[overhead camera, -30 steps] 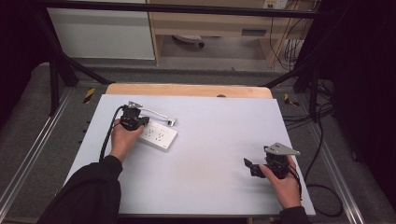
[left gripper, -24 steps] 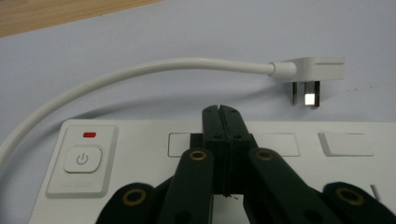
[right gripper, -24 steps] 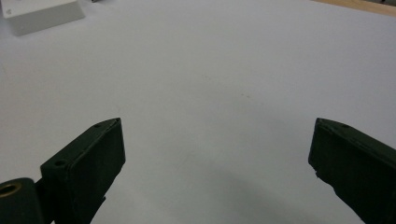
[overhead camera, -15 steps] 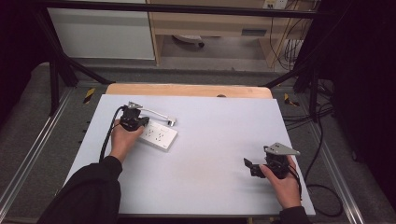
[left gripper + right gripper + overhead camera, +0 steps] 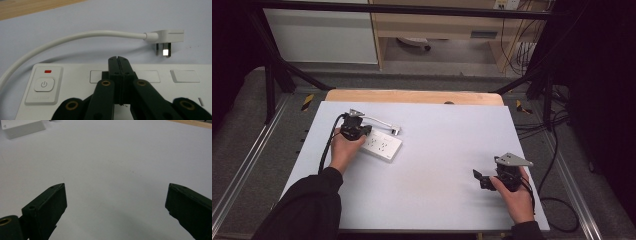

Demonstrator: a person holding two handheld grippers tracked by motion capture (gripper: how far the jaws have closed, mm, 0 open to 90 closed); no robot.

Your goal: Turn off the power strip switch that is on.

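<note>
Nothing moved; left gripper [image 5: 118, 60] closed, seemingly touching power strip [image 5: 75, 82].

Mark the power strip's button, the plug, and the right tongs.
power button [image 5: 44, 84], left gripper view, middle of the button.
plug [image 5: 168, 37], left gripper view, white housing.
right tongs [image 5: 116, 205], right gripper view, midway between the tips.

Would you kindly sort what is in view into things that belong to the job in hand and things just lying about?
In the job:
- white power strip, under the shut left tongs
- its cable and plug

Lying about:
- wooden board at the table's far edge
- right tongs, open and idle
</note>
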